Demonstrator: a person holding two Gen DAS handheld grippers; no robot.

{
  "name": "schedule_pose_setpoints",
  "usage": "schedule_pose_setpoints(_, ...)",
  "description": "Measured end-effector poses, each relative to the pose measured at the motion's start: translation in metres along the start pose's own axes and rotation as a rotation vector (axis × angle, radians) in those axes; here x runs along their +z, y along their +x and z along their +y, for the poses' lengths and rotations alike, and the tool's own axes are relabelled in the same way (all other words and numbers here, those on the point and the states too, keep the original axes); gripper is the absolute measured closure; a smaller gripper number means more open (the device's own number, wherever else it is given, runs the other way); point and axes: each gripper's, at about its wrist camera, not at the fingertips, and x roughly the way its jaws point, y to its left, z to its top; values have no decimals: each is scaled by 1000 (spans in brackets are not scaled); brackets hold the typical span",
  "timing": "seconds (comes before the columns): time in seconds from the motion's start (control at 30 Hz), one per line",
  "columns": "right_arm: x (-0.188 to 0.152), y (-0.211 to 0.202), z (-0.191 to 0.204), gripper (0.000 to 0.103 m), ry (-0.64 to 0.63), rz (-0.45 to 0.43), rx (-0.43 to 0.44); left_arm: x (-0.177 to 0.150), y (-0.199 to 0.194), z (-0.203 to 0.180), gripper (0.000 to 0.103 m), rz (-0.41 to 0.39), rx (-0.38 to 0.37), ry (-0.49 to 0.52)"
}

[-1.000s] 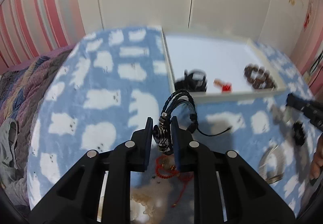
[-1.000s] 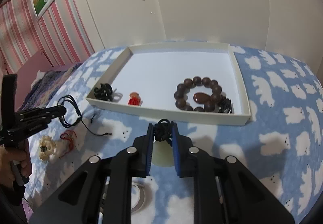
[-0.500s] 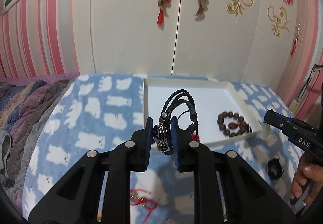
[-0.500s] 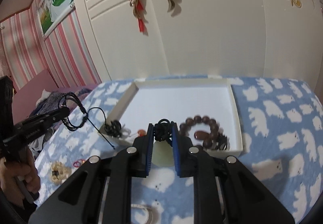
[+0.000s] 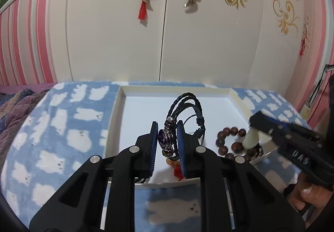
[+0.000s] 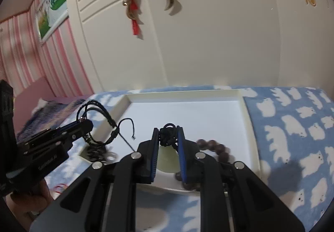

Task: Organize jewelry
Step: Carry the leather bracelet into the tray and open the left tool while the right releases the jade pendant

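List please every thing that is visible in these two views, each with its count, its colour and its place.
braided bracelet: one, black with a purple spiral charm, held in the left gripper above the tray
pendant: one, pale green on a black cord, held in the right gripper above the tray
bead bracelet: one, dark brown, in the tray, right near part
red charm: one, red and orange, in the tray by its near wall
tray: one, white, on the blanket
blanket: one, blue with white bears, under the tray
wardrobe doors: two, cream with gold ornaments, behind
left gripper: one, black with blue pads, shut
right gripper: one, black with blue pads, shut
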Motion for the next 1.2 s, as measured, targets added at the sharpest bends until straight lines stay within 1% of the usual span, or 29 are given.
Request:
schedule_pose_setpoints(0.07, -2, -2, -2, 86, -21, -8, -11, -4, 8, -1, 86, 15, -13, -4)
schedule_pose_setpoints(0.13, -1, 3, -6, 86, -2, 4, -18, -7, 8, -3, 86, 5, 8, 20)
schedule_pose_setpoints(0.17, -2, 6, -7, 86, 0, 7, -22, -8, 7, -3, 86, -8, 31, 24)
schedule_pose_setpoints(0.3, -10, 23, -5, 86, -22, 52, -47, -12, 12, -1, 86, -5, 56, 6)
schedule_pose_setpoints(0.6, -18, 29, -6, 86, -32, 60, -82, -17, 23, -3, 86, -7, 62, 14)
schedule_pose_setpoints(0.9, -25, 38, -2, 86, -43, 80, -97, -23, 34, 3, 86, 21, 82, -4)
schedule_pose_setpoints(1.2, -27, 41, -2, 86, -44, 95, -86, -23, 39, 1, 86, 44, 66, 0)
